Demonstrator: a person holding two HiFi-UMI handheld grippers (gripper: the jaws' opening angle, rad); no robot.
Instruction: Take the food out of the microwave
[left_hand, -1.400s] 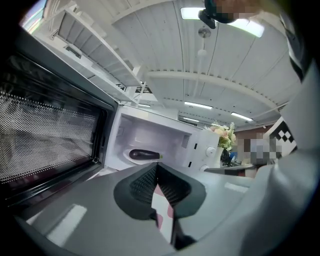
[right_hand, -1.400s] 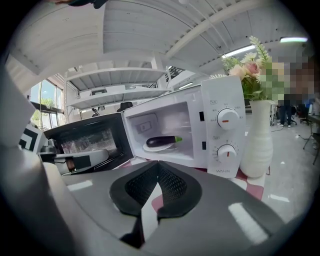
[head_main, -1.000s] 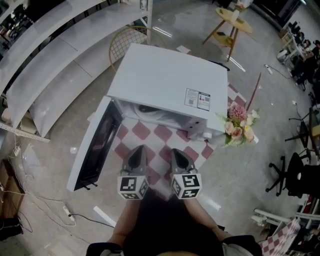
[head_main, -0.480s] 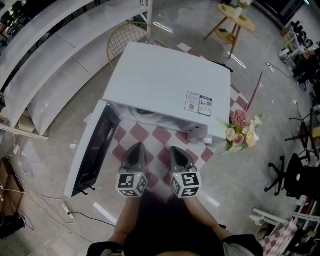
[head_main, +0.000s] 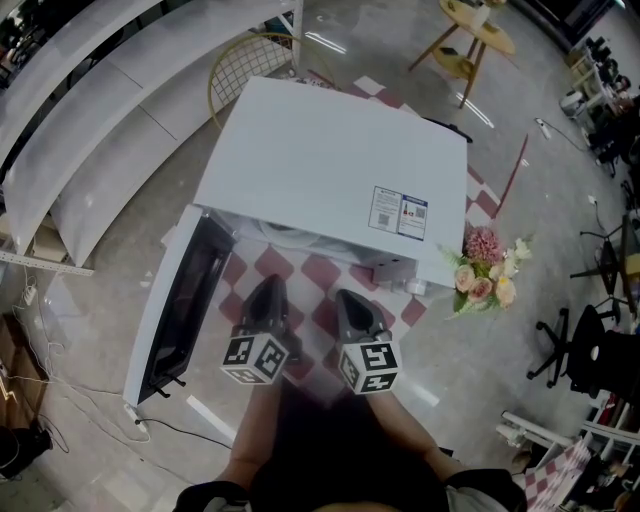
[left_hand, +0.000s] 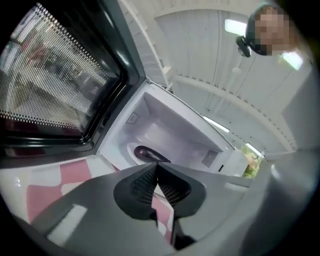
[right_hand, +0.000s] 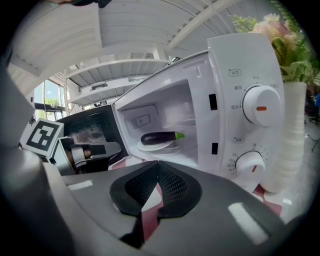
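A white microwave (head_main: 330, 170) stands on a red-and-white checked cloth (head_main: 310, 270), its door (head_main: 185, 300) swung wide open to the left. Inside, a dark purple eggplant (right_hand: 160, 137) with a green stem lies on a white plate (right_hand: 157, 146); it also shows as the eggplant (left_hand: 147, 152) in the left gripper view. My left gripper (head_main: 268, 288) and right gripper (head_main: 346, 298) hover side by side in front of the opening, short of the cavity. Both are shut with nothing between their jaws. From the right gripper view the left gripper (right_hand: 92, 150) sits in front of the door.
A white vase (right_hand: 290, 145) with pink flowers (head_main: 485, 275) stands right of the microwave, next to its two control knobs (right_hand: 260, 106). The open door walls off the left side. A wooden stool (head_main: 465, 45) and a wire chair (head_main: 250, 70) stand behind on the floor.
The left gripper has shifted a little left and rolled, its marker cube now tilted. The right gripper has edged slightly forward. Both stay shut.
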